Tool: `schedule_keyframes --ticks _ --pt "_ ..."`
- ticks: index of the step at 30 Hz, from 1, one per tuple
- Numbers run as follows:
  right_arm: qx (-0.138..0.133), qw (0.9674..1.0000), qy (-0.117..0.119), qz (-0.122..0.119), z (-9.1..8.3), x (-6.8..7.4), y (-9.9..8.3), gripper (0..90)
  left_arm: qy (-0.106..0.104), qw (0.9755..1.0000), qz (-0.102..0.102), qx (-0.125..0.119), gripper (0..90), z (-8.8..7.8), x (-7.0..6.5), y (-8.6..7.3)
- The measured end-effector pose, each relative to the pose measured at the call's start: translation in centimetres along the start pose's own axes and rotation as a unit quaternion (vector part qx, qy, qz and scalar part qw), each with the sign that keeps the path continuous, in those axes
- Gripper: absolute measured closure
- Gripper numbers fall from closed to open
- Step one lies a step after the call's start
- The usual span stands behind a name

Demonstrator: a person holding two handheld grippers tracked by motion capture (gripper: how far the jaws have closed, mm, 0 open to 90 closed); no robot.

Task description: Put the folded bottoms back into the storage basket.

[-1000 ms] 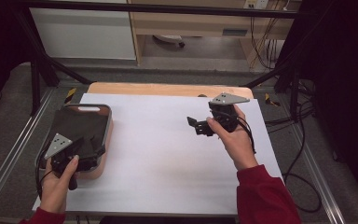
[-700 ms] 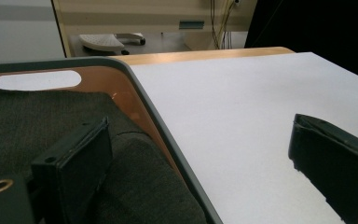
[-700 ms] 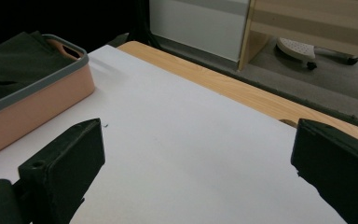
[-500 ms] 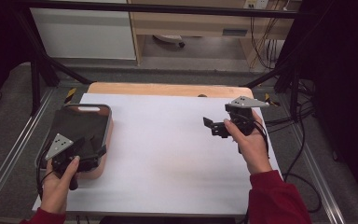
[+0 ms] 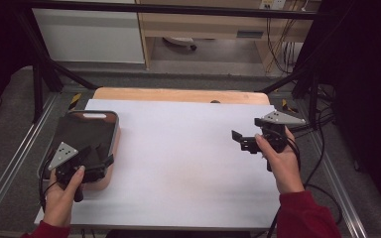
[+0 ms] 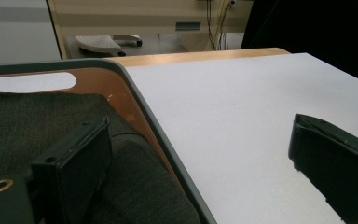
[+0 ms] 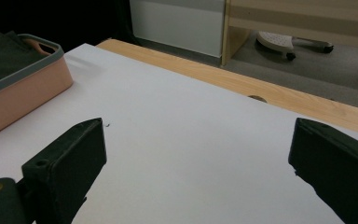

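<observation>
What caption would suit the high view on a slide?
Left gripper open over dark cloth in a pink bin; right gripper open above the white table.

We find no text, label, brand, number or sign that we can read. The small plate on the wooden cabinet [image 5: 250,34] beyond the table is too blurred for us to make out, and the yellow-and-black hazard stripes [image 5: 74,100] on the floor carry no words.
</observation>
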State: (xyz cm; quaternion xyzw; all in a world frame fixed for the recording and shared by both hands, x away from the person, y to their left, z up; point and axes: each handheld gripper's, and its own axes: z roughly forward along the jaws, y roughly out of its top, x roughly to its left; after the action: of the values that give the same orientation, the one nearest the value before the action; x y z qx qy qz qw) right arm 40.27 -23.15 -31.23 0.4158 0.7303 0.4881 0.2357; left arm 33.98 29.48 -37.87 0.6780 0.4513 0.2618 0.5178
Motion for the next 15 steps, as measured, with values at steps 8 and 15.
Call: schedule_keyframes --ticks 8,15 --pt "0.002 0.9999 -0.01 0.006 -1.1 -0.9 -1.5 5.7 0.001 1.0 0.0 0.001 6.3 0.0 -0.1 0.0" --pt "0.001 0.9998 -0.017 0.012 -1.9 -1.5 -2.6 5.5 0.001 1.0 -0.002 -0.002 6.3 -0.1 0.1 0.0"
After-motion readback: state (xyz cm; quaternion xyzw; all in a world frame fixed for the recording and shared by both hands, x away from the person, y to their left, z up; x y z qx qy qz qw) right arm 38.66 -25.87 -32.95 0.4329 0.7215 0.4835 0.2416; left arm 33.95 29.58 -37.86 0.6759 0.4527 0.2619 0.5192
